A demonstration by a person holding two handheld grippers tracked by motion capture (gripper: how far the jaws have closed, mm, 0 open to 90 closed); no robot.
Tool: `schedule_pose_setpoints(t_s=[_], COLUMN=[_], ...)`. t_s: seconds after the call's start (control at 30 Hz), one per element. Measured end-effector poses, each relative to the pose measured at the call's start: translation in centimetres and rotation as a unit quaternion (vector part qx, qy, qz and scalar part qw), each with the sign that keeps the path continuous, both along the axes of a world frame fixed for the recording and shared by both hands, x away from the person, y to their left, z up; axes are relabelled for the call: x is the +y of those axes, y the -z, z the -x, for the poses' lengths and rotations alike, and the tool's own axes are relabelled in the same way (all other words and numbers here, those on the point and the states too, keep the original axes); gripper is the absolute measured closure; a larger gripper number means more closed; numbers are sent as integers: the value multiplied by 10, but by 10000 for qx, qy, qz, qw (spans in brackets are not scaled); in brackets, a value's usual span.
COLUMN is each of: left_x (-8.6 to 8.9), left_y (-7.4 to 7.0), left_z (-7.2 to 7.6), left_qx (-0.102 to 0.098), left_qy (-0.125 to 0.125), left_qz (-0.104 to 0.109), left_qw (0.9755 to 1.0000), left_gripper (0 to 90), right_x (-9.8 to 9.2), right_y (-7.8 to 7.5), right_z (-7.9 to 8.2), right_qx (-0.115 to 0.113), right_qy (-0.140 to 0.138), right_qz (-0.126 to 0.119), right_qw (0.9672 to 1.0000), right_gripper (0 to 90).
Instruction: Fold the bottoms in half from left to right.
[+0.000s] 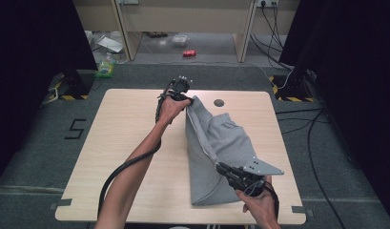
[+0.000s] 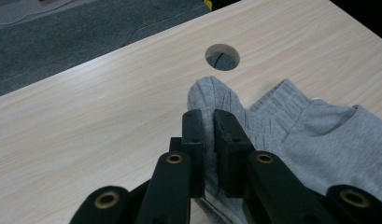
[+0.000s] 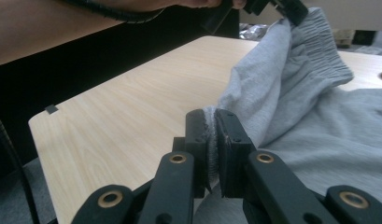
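Grey sweat shorts lie on the wooden table, one edge lifted between my two grippers. My left gripper at the far side is shut on the ribbed waistband, with cloth pinched between its jaws. Near the front edge, my right gripper is shut on the hem of the shorts, the fabric squeezed between its pads. In the right gripper view the raised cloth runs up to the left gripper at the top.
A round cable hole sits in the table near the far edge, just beyond the waistband. The left half of the table is bare wood. Grey carpet, cables and a desk frame lie beyond the table.
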State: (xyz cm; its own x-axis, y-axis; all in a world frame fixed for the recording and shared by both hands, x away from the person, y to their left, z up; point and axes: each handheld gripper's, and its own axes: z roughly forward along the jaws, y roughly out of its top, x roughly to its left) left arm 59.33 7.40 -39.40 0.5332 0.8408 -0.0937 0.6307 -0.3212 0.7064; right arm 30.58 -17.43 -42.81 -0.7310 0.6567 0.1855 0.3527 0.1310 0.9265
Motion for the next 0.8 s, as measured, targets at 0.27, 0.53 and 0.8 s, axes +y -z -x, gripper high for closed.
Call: schedule_pose_setpoints(t_s=[0.27,0.53,0.8], left_x=[-23,-50,-72], left_y=[-4,-4,5], left_z=[-3,-4,-7], left_qx=[-12,-10,38], left_qy=[36,100,187], left_qz=[-14,-3,92], left_qw=[10000,9999,9998], left_gripper=[828,828,827], right_x=[-22,-45,-66], right_y=[0,-1,7], right_z=[3,8,12], right_qx=[-3,-10,51], right_qy=[245,548,828], right_qz=[-104,-188,-229], right_qw=[9996,9983,9963], right_gripper=[843,843,843])
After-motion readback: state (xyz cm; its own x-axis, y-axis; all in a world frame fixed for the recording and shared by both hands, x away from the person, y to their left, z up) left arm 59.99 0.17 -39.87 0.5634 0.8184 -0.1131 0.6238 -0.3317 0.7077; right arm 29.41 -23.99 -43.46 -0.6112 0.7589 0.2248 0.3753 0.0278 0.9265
